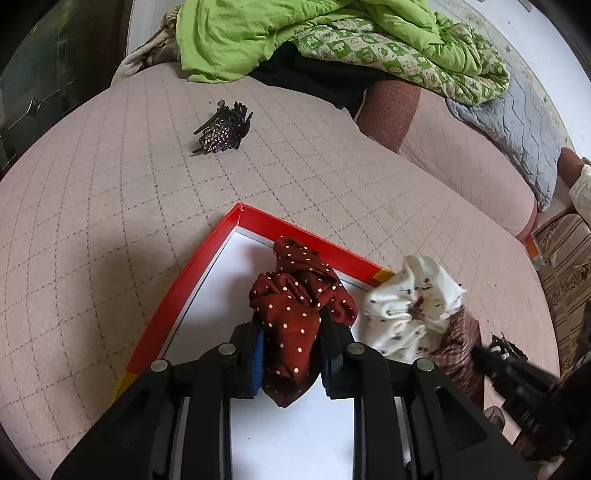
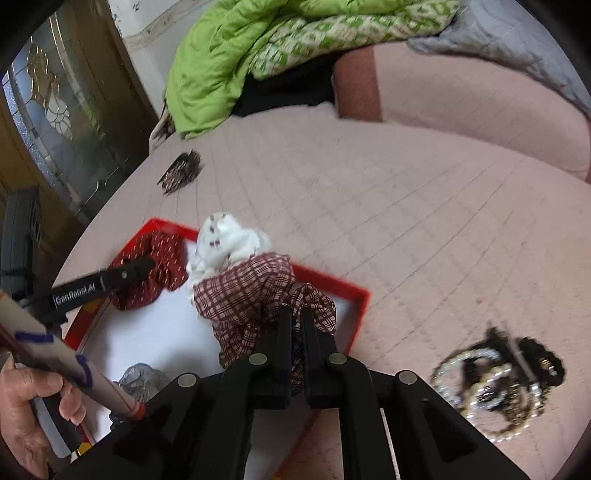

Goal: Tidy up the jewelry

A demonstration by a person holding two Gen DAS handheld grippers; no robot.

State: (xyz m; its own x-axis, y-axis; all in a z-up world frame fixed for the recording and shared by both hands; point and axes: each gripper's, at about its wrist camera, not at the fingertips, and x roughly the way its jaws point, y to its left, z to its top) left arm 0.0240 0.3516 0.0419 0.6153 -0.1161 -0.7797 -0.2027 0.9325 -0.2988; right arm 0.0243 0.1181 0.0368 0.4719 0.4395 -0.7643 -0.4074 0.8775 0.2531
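Note:
A red-rimmed tray (image 1: 184, 280) with a white floor lies on the pink quilted bed; it also shows in the right wrist view (image 2: 354, 295). My left gripper (image 1: 291, 354) is shut on a dark red polka-dot scrunchie (image 1: 295, 295) over the tray; this scrunchie shows in the right wrist view (image 2: 166, 266). My right gripper (image 2: 295, 343) is shut on a plaid scrunchie (image 2: 243, 295) over the tray. A white floral scrunchie (image 1: 410, 310) hangs joined to the plaid one (image 1: 461, 343). A black rhinestone hair claw (image 1: 223, 127) lies further back on the bed.
A pile of bead bracelets and black hair ties (image 2: 498, 376) lies on the bed right of the tray. A grey item (image 2: 142, 380) sits in the tray. A green quilt (image 1: 332, 33) is heaped at the back. A wooden glass door (image 2: 55, 110) stands left.

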